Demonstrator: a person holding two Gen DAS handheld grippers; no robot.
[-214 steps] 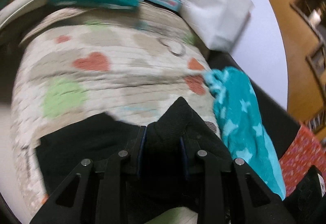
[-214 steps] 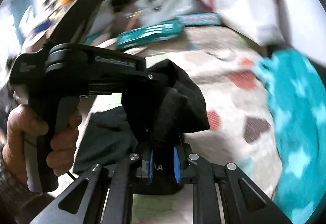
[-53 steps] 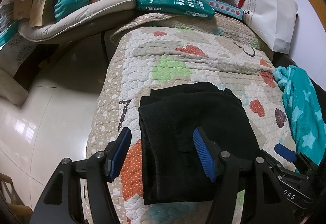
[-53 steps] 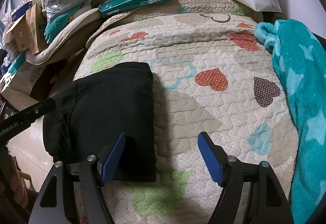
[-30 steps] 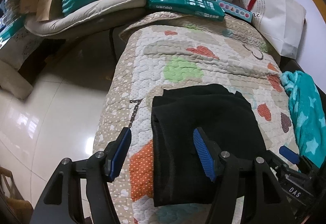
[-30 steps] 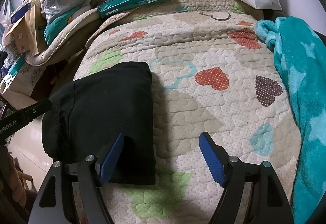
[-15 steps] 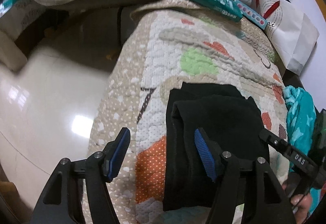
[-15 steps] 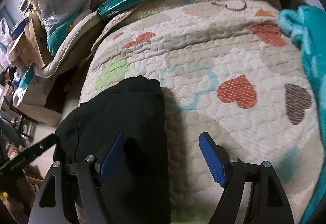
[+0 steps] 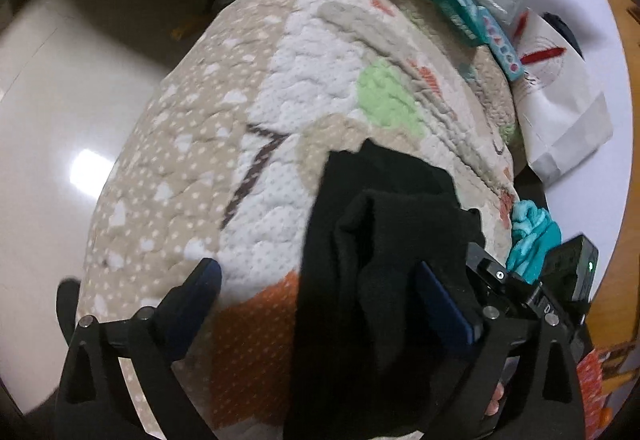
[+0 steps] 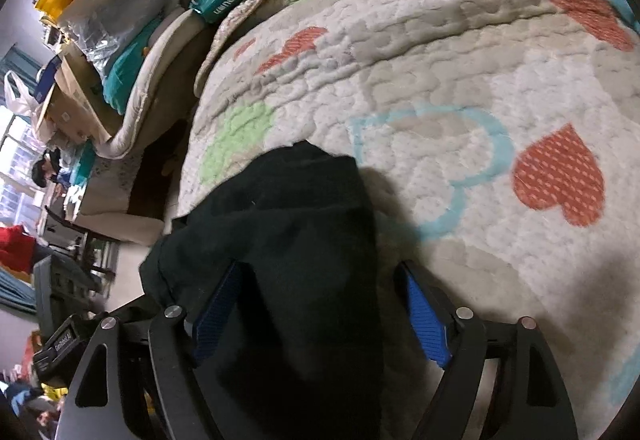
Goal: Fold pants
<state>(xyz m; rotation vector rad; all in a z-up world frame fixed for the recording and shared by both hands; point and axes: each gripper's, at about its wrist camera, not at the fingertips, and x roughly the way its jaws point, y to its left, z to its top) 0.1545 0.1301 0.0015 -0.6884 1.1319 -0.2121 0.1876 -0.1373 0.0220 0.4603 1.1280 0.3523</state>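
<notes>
On the quilt [image 9: 280, 88] the pants [image 9: 384, 280] lie folded, a black bundle at 6 o'clock. Since a second ago we have dropped both tools close over it. The left gripper [image 9: 320, 304] is opening, released, straddling the bundle's left edge. The right gripper [image 10: 320, 316] is opening too, gripping nothing, over the right edge. We judge another fold is next. A teal blanket [image 9: 532, 236] lies at 3 o'clock; nothing obstructs.
</notes>
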